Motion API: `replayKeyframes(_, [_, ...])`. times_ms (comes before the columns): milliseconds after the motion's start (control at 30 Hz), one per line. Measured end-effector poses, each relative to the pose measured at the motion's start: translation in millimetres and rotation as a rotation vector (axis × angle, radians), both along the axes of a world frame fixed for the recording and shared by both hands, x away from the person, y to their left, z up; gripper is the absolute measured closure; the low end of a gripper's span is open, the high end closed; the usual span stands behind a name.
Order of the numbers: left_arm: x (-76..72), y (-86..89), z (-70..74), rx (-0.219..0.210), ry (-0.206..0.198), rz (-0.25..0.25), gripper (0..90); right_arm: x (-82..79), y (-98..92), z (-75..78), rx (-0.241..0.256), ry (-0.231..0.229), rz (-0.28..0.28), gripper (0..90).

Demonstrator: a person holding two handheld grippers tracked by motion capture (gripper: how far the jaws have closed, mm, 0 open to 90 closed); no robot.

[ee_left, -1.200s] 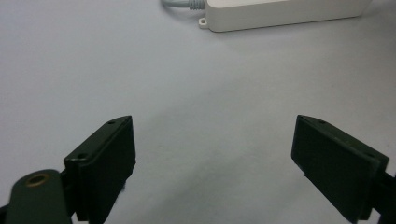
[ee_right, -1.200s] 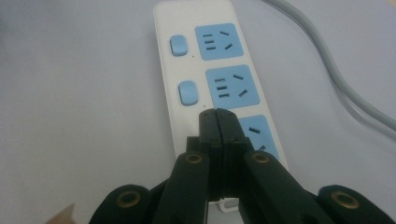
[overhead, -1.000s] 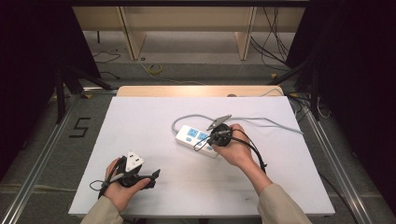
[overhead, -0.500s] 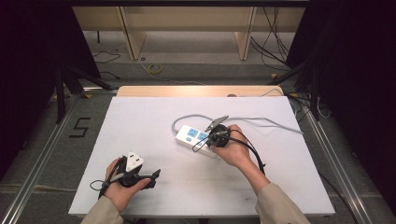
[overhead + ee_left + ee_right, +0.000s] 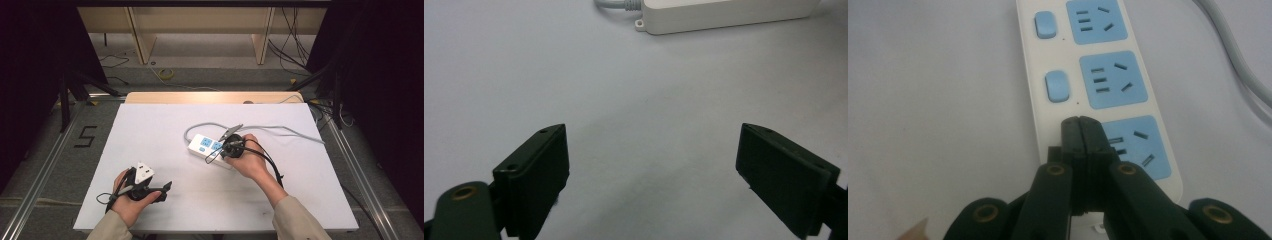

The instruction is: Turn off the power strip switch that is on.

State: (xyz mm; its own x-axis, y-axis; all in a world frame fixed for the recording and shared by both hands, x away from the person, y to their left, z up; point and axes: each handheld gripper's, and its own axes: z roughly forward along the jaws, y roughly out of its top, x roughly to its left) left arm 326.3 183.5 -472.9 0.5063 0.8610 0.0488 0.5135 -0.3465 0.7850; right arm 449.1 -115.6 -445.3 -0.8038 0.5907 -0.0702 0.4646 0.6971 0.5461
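Note:
A white power strip [image 5: 204, 145] with blue sockets lies on the white table [image 5: 165, 125], just right of centre. My right gripper [image 5: 220, 149] is shut, and its closed tips [image 5: 1081, 123] rest on the strip beside the nearest socket [image 5: 1138, 145], where a third switch would sit. Two blue switches [image 5: 1056, 86] show farther along the strip. My left gripper [image 5: 164, 191] is held open near the front left of the table, with bare table between its jaws [image 5: 651, 150]. The strip's end [image 5: 724, 15] shows ahead of it.
The strip's grey cable [image 5: 280, 130] loops behind it and runs off toward the table's right edge. A wooden shelf frame [image 5: 200, 30] stands on the floor beyond the table. Dark drapes hang on both sides.
My right gripper has shifted slightly left over the power strip, staying shut. My left gripper has not moved.

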Motion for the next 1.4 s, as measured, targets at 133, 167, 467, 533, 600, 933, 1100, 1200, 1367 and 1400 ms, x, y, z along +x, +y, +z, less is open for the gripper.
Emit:
replayKeyframes(133, [0.2,-0.3,-0.2,0.001,-0.001,-0.001,13.4,0.4,0.9,0.5,-0.016,-0.003,0.013,90.0])
replayKeyframes(167, [0.1,-0.4,-0.1,0.0,-0.001,-0.001,13.5,0.4,1.4,0.7,-0.017,0.002,0.013,90.0])
replayKeyframes(467, [-0.2,-0.9,0.0,0.001,0.001,-0.002,13.5,1.9,3.0,1.6,-0.027,0.015,0.011,90.0])
replayKeyframes(533, [-0.2,-0.7,0.1,0.005,0.003,-0.005,13.5,2.4,2.8,1.6,-0.023,0.02,0.009,90.0])
replayKeyframes(600, [-0.1,-0.9,0.0,0.005,0.003,-0.006,13.5,2.2,3.2,1.7,-0.026,0.02,0.004,90.0])
replayKeyframes(933, [-0.5,-1.4,0.3,0.005,0.003,-0.007,13.5,1.3,3.5,1.7,-0.022,0.028,-0.009,90.0])
replayKeyframes(1100, [-0.6,-1.8,0.5,0.006,0.003,-0.007,13.5,1.8,1.9,0.7,-0.013,0.024,-0.012,90.0])
replayKeyframes(1200, [-0.6,-2.1,0.3,0.005,0.004,-0.007,13.5,1.3,2.3,0.7,-0.015,0.022,-0.015,90.0])
replayKeyframes(1367, [-0.5,-2.5,0.2,0.005,0.002,-0.009,13.5,0.6,3.6,-0.5,-0.007,0.028,-0.022,90.0])
replayKeyframes(1400, [-0.7,-2.4,0.3,0.006,0.003,-0.008,13.5,0.5,4.2,-1.0,0.008,0.037,-0.024,90.0])
